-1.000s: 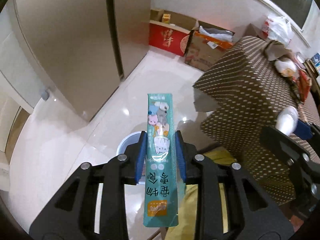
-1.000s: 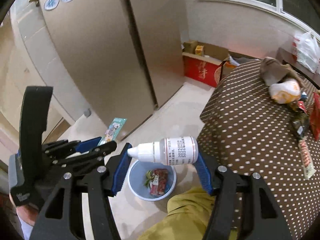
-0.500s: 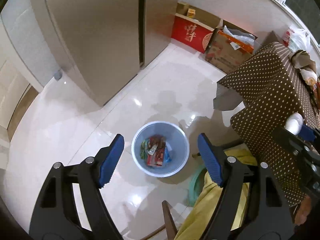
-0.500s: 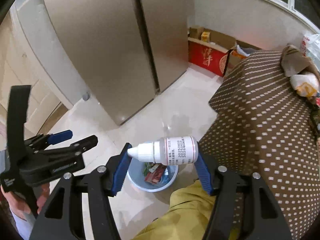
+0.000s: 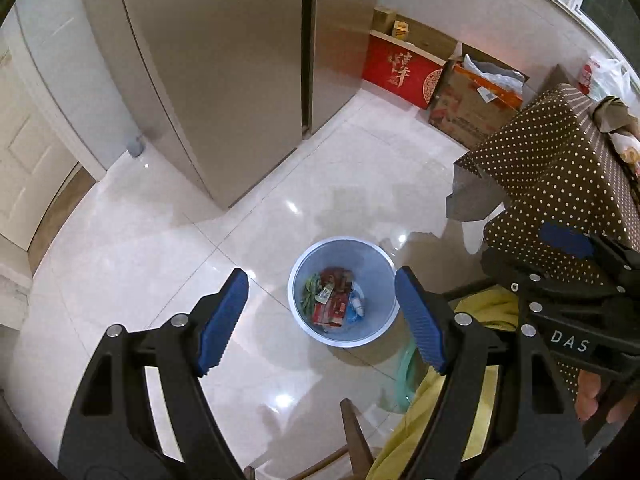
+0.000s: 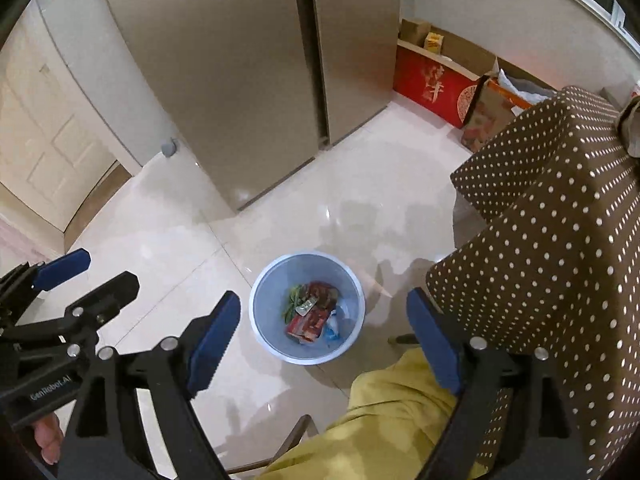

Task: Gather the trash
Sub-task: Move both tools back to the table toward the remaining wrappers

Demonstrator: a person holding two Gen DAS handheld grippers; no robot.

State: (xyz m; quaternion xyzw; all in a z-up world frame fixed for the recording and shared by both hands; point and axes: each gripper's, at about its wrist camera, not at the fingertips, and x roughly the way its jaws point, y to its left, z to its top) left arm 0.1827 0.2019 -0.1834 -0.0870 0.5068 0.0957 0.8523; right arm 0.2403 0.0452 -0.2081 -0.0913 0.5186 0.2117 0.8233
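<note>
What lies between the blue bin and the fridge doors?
Only bare glossy floor tile separates the blue bin from the fridge doors; both wrist views show it.

A tall fridge (image 5: 240, 80) stands beside a red box (image 5: 402, 70) and a polka-dot tablecloth (image 6: 560, 240).

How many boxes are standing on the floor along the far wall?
2: a red box next to the fridge, and a brown cardboard box beside it, near the dotted tablecloth. Smaller boxes sit on top of the red one; more may be hidden behind.
</note>
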